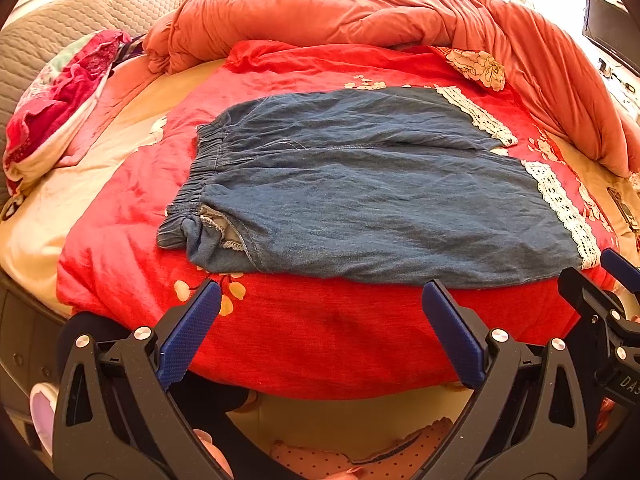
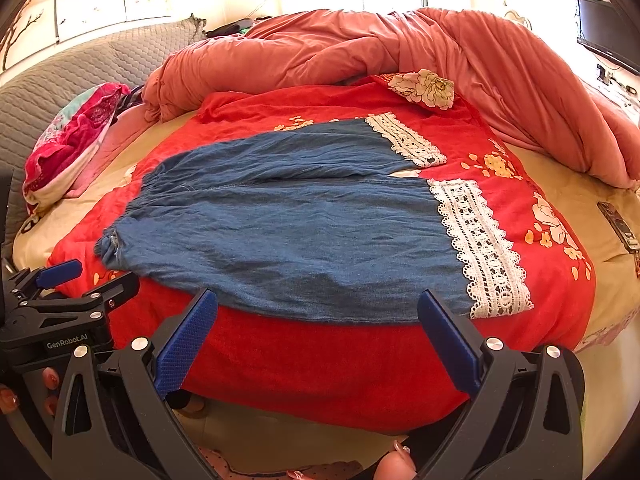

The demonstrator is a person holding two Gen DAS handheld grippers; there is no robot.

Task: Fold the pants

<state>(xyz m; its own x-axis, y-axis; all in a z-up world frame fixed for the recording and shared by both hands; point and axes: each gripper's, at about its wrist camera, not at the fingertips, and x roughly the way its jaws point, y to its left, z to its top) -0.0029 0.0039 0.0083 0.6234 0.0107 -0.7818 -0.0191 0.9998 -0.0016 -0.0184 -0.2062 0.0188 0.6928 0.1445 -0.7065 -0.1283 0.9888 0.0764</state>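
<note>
At the left of the frame a pink patterned pillow (image 1: 52, 116) lies on the bed. In the centre the denim pants (image 1: 360, 188) lie flat on a red blanket (image 1: 320, 340), elastic waistband left, lace cuffs (image 2: 484, 248) right. The left gripper (image 1: 320, 304) and right gripper (image 2: 318, 312) hover low at the blanket's near edge, both spread wide, holding nothing, short of the pants. A salmon duvet (image 1: 400, 12) bunches at the upper right.
</note>
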